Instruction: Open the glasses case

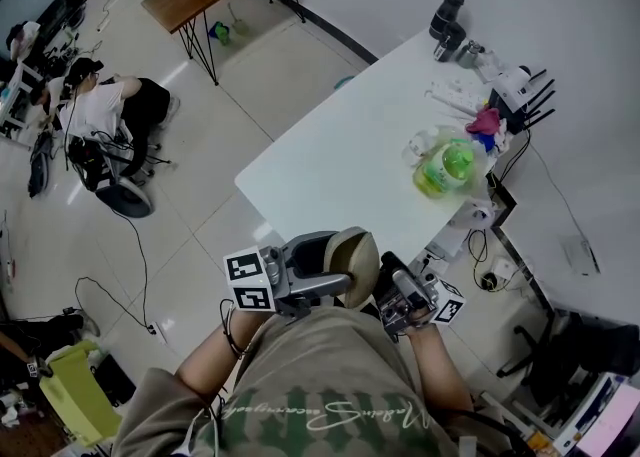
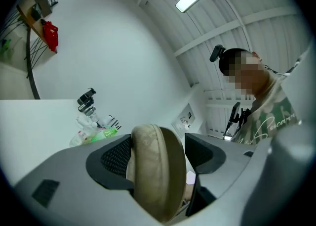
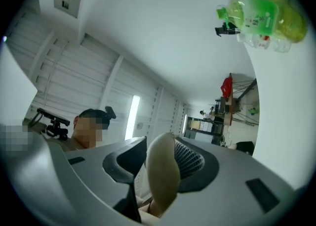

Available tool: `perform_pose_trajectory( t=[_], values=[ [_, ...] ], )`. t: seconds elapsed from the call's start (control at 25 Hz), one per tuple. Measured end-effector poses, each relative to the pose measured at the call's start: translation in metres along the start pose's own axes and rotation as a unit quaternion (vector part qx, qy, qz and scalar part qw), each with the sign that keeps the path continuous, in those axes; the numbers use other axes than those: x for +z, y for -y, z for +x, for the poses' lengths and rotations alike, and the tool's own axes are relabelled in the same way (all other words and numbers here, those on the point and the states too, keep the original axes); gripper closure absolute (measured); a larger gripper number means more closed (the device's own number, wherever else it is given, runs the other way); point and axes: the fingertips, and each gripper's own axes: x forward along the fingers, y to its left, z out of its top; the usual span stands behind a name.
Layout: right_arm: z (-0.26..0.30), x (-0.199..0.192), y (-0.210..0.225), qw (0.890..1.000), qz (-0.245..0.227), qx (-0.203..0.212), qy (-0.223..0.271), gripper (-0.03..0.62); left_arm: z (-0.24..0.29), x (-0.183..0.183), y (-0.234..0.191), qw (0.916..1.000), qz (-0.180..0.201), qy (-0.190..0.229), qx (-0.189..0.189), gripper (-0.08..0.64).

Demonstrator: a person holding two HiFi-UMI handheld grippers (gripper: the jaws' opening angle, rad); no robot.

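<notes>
The left tongs [image 1: 335,267] and the right tongs [image 1: 392,292] were each clamped on the beige glasses case [image 1: 355,255] (closed, held off the white surface [image 1: 340,145]).

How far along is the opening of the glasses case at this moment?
Done: the glasses case is held in the air near the person's chest, clamped in the left gripper. In hand: the right gripper has its fingers on either side of the case's edge and looks closed on it. Left: neither gripper view shows a gap at the lid, so the case is not yet open.
</notes>
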Motion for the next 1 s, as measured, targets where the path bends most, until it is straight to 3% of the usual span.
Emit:
perform_pose_trajectory(
  t=[0.16,0.24,0.36,0.48,0.6,0.68,0.72,0.8,0.88,0.96,1.0],
  values=[
    [0.003,-0.031,0.01,0.998,0.002,-0.022,-0.057,0.41,0.005,-0.026,-0.003,0.999,-0.03,-0.031,0.013,0.202],
    [-0.004,-0.035,0.022,0.998,0.023,-0.041,-0.044,0.41,0.005,-0.038,-0.011,0.9974,-0.045,-0.044,0.033,0.235],
    [-0.013,-0.027,0.026,0.998,0.042,-0.043,-0.016,0.41,0.001,-0.041,-0.028,0.9927,-0.103,-0.018,0.061,0.235],
    [-0.005,-0.035,0.022,0.998,0.005,-0.041,-0.05,0.408,-0.008,-0.035,-0.045,0.981,-0.177,0.024,0.076,0.239],
    [0.006,-0.038,0.017,0.992,-0.067,-0.052,-0.09,0.403,-0.013,-0.032,-0.058,0.962,-0.251,0.068,0.084,0.241],
    [0.012,-0.046,0.02,0.978,-0.135,-0.079,-0.141,0.289,-0.015,-0.032,-0.066,0.9538,-0.27,0.086,0.101,0.241],
    [0.014,-0.054,0.025,0.963,-0.176,-0.099,-0.178,0.267,-0.015,-0.031,-0.07,0.9528,-0.267,0.09,0.112,0.241],
    [0.015,-0.071,0.04,0.92,-0.255,-0.147,-0.259,0.238,-0.015,-0.028,-0.078,0.9532,-0.25,0.093,0.141,0.241],
    [0.015,-0.08,0.057,0.881,-0.308,-0.197,-0.3,0.219,-0.011,-0.023,-0.081,0.9561,-0.223,0.09,0.167,0.241],
    [0.014,-0.081,0.069,0.865,-0.322,-0.234,-0.305,0.221,-0.005,-0.021,-0.08,0.9626,-0.186,0.075,0.182,0.241],
    [0.013,-0.08,0.071,0.866,-0.317,-0.238,-0.304,0.221,-0.004,-0.022,-0.079,0.9668,-0.169,0.064,0.181,0.241]
  ],
)
